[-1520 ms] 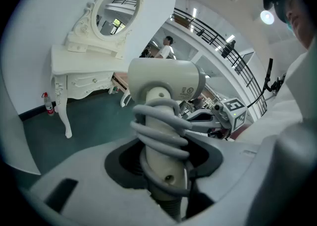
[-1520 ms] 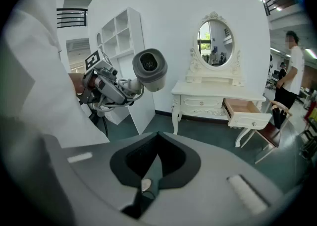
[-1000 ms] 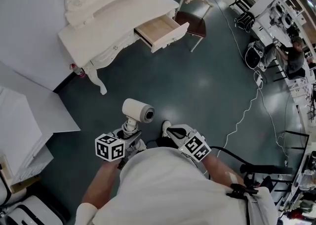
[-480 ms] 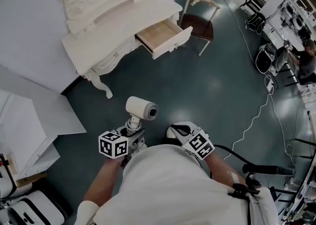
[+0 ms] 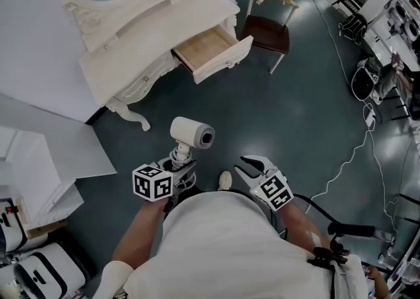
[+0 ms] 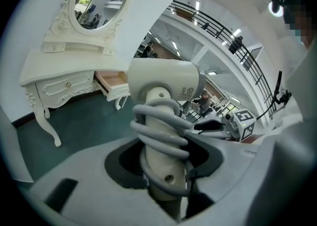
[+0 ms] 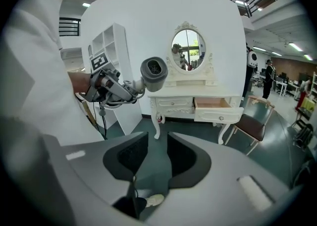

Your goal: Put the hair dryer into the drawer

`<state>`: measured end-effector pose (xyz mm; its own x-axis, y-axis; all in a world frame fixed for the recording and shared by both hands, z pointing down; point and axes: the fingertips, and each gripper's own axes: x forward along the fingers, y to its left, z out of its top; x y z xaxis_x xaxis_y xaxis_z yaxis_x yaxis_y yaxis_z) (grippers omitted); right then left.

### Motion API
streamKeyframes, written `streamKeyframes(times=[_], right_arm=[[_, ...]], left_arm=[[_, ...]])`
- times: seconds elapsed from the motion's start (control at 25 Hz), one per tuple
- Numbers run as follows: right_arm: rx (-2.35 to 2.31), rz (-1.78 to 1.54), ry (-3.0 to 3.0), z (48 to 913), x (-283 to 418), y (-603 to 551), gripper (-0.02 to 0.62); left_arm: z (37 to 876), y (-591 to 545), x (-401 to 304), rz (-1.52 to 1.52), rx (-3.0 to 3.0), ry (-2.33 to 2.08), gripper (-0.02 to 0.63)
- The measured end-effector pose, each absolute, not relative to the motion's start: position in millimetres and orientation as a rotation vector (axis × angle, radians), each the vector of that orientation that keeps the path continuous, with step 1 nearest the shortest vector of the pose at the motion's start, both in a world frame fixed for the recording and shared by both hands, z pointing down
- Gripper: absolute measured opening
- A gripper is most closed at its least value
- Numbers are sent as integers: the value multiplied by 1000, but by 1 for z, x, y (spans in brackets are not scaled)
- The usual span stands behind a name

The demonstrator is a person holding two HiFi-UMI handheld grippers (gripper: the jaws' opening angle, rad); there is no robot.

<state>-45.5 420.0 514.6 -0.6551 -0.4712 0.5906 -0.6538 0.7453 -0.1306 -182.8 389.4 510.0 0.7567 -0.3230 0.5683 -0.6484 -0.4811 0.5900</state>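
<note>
My left gripper [image 5: 178, 164] is shut on the handle of a white hair dryer [image 5: 191, 134] and holds it upright. Its grey cable [image 6: 159, 130] is coiled round the handle between the jaws. The barrel [image 6: 163, 78] points to the right, toward my right gripper [image 5: 250, 164]. That gripper's jaws are opening, with nothing between them [image 7: 157, 158]. The wooden drawer [image 5: 209, 48] stands pulled out of the cream vanity table [image 5: 141, 42], some way ahead of both grippers. It appears again as the open drawer [image 7: 215, 105] in the right gripper view.
A chair [image 5: 269, 29] with a dark seat stands right of the drawer. An oval mirror [image 7: 187, 48] tops the vanity. White shelving [image 5: 26, 173] lies at the left. A white cable [image 5: 341, 153] runs across the dark green floor at the right, toward distant workbenches [image 5: 387, 22].
The right gripper's jaws have gone from shut to open. Both hands and the hair dryer have moved forward across the floor toward the vanity.
</note>
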Motion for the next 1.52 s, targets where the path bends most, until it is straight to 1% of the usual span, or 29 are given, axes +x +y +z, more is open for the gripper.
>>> streamKeyframes(times=[0.16,0.48,1.0,1.36,1.52], right_arm=[[867,493,-2386,526,-12,403,130],[932,539,-2368,536,20,323,130],[1052,519,-2273,513,-3,106,124],[1057,542,-2237,514,5,29,123],[1014,561,-2245,532,18,-13,123]], left_arm=[[513,362,-154,511,2090,-727,196],[530,267,-130,556,2065,-708,198],[578,14,-148,660,2089,-643,196],[626,-87,-127,758,2018,-641,196],[661,-133,-112,813,1961,-663,198]])
